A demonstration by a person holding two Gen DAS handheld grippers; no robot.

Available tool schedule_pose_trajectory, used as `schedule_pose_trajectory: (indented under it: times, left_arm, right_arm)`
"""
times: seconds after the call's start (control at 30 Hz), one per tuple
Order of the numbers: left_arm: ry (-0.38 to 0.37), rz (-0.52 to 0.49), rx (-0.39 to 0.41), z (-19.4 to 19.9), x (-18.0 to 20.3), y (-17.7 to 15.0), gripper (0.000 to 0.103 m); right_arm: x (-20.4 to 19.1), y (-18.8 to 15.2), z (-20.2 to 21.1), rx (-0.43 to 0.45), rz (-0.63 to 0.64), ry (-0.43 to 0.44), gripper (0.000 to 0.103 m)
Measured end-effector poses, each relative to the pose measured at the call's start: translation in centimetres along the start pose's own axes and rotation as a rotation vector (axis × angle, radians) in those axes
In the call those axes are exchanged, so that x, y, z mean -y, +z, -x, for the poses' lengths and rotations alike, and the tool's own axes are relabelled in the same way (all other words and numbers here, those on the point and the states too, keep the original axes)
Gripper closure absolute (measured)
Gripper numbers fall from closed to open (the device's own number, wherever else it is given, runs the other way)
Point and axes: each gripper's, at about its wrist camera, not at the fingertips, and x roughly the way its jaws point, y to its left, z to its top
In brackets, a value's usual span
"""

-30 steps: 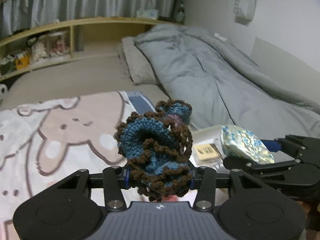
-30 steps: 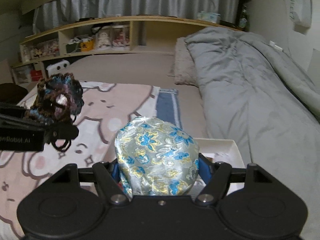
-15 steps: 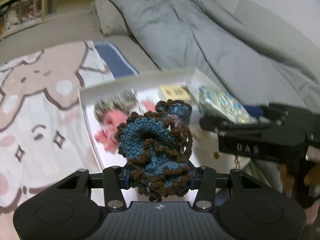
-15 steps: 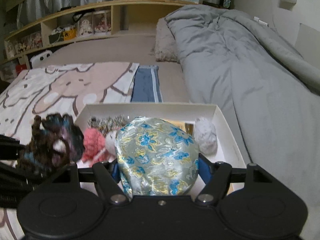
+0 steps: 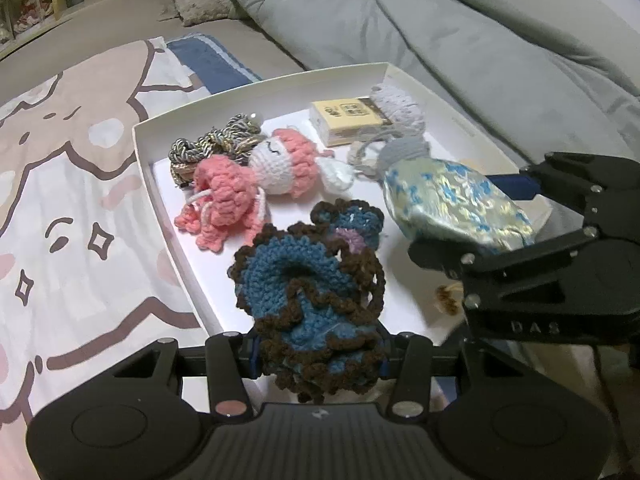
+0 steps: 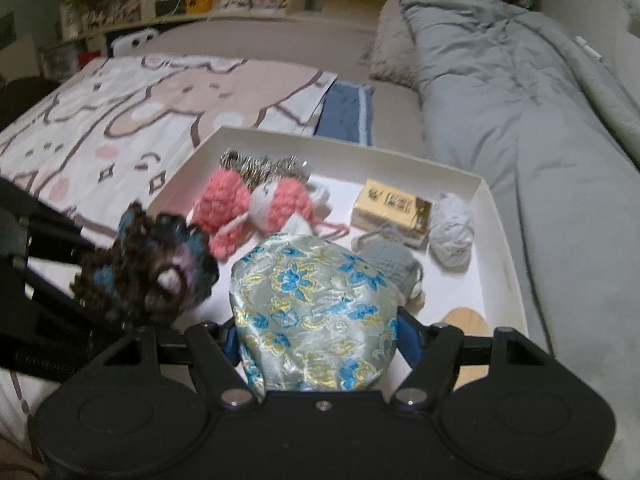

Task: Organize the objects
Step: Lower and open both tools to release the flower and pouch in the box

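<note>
Left claw [image 5: 320,354]: clamped on the blue-and-brown crochet piece [image 5: 312,292], held over the near-left part of the white box [image 5: 256,84].
Right claw [image 6: 318,336]: gripping the floral brocade pouch [image 6: 316,312], held above the near middle of the box; seen from the left wrist, at 3 o'clock of the crochet piece.
Box contents: pink crochet doll [image 5: 280,164] and pink crochet bundle [image 5: 224,204] at 11 o'clock; metallic braided cord [image 5: 212,148] behind them; yellow carton [image 5: 348,120] and pale grey knit ball [image 6: 452,232] at 1 o'clock; grey knit pouch [image 6: 388,264] just beyond the brocade.
Box location: on the bed, between the cartoon-print blanket [image 5: 72,184] at 9 o'clock and the grey duvet [image 5: 460,36] at 2 o'clock.
</note>
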Motion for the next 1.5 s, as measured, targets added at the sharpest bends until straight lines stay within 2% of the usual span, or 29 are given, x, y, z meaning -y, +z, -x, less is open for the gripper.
schedule_pose_trajectory:
  times: [0.17, 0.43, 0.57, 0.6, 0.67, 0.73, 0.83, 1.23, 1.5]
  left_arm:
    - [0.018, -0.011, -0.017, -1.2, -0.4, 0.7, 0.054]
    - [0.034, -0.025, -0.012, -2.1, -0.4, 1.5, 0.053]
    - [0.031, -0.042, -0.012, -2.3, -0.2, 1.6, 0.046]
    - [0.029, -0.048, -0.012, -2.3, -0.2, 1.5, 0.044]
    - [0.032, -0.067, -0.015, -2.2, 0.1, 1.4, 0.034]
    - [0.036, -0.079, -0.013, -2.0, 0.4, 1.3, 0.03]
    - [0.035, -0.088, -0.01, -1.7, 0.7, 1.1, 0.026]
    - [0.039, -0.088, 0.038, 1.3, 0.8, 1.3, 0.025]
    - [0.055, -0.067, 0.064, 3.4, 0.5, 1.3, 0.025]
  right_arm:
    - [-0.1, 0.4, -2.1, -0.039, 0.013, 0.029, 0.031]
    - [0.2, 1.3, -4.2, -0.008, 0.003, 0.02, 0.03]
    - [0.2, 1.2, -4.4, -0.019, 0.032, 0.029, 0.03]
    - [0.4, 1.1, -4.4, -0.024, 0.035, 0.034, 0.03]
    - [0.6, 0.8, -4.2, -0.035, 0.035, 0.042, 0.025]
    - [0.9, 0.6, -3.9, -0.045, 0.034, 0.041, 0.018]
    - [1.3, 0.1, -3.5, -0.06, 0.03, 0.048, 0.017]
    - [2.3, 0.4, -0.1, -0.018, -0.027, 0.057, 0.017]
    - [2.6, 1.1, 2.4, 0.007, -0.058, 0.033, 0.017]
